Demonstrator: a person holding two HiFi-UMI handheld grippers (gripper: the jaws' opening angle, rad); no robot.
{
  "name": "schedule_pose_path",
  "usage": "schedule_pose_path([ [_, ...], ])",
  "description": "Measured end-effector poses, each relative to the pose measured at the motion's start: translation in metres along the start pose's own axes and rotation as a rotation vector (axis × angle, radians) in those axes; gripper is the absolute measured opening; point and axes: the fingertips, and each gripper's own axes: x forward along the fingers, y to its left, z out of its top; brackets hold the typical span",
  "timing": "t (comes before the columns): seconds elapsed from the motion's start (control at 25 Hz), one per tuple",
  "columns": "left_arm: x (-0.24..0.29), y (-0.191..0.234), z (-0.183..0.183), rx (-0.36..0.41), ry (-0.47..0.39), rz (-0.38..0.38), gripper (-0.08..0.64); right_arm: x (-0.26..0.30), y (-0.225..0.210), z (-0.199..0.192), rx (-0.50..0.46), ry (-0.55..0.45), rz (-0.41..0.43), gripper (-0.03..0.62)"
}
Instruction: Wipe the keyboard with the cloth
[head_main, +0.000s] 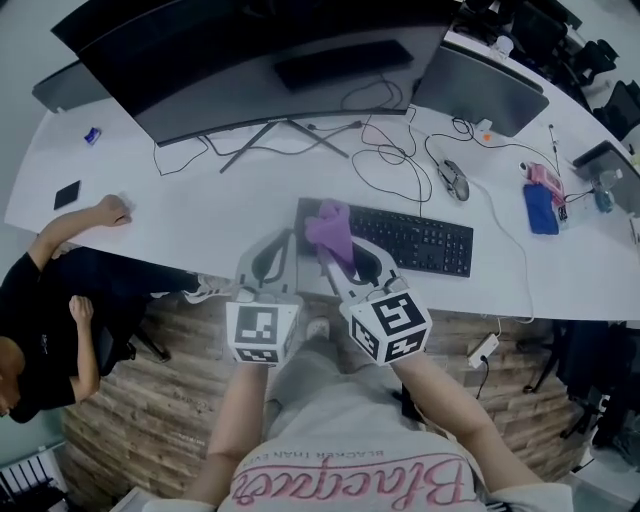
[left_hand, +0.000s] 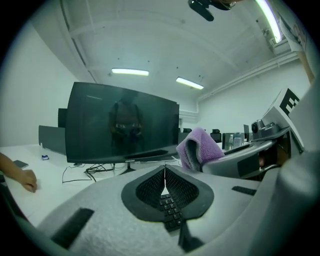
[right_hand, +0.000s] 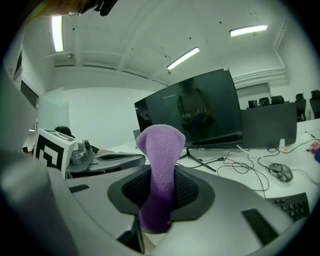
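A black keyboard (head_main: 400, 238) lies on the white desk (head_main: 200, 210) in front of the curved monitor. My right gripper (head_main: 338, 256) is shut on a purple cloth (head_main: 330, 228), which stands up between its jaws (right_hand: 159, 170) over the keyboard's left end. My left gripper (head_main: 278, 252) sits just left of it, shut and empty, at the keyboard's left edge; a few keys (left_hand: 169, 209) show below its closed jaws. The cloth (left_hand: 200, 146) shows to the right in the left gripper view.
A large curved monitor (head_main: 260, 60) on a stand fills the back of the desk, with cables (head_main: 390, 150) and a mouse (head_main: 455, 180) behind the keyboard. A second screen (head_main: 490, 85) stands right. A seated person's hand (head_main: 112, 210) rests on the desk at left.
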Motion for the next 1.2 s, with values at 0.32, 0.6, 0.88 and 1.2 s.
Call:
schedule_pose_path([
  [0.32,0.039,0.039,-0.037,-0.035,0.083,-0.004,0.008,0.07,-0.011,-0.023,0.069,0.067,0.002,0.098],
  [0.6,0.062,0.062,-0.08,-0.095,0.209,-0.007,0.008,0.116,-0.027,-0.057,0.181,0.152,-0.045,0.098],
  [0.88,0.08,0.076,-0.104,-0.147,0.281,-0.026,0.008,0.148,-0.046,-0.084,0.261,0.258,-0.094,0.097],
  [1.2,0.089,0.077,-0.115,-0.162,0.319,-0.027,0.008,0.16,-0.06,-0.099,0.268,0.321,-0.127,0.097],
])
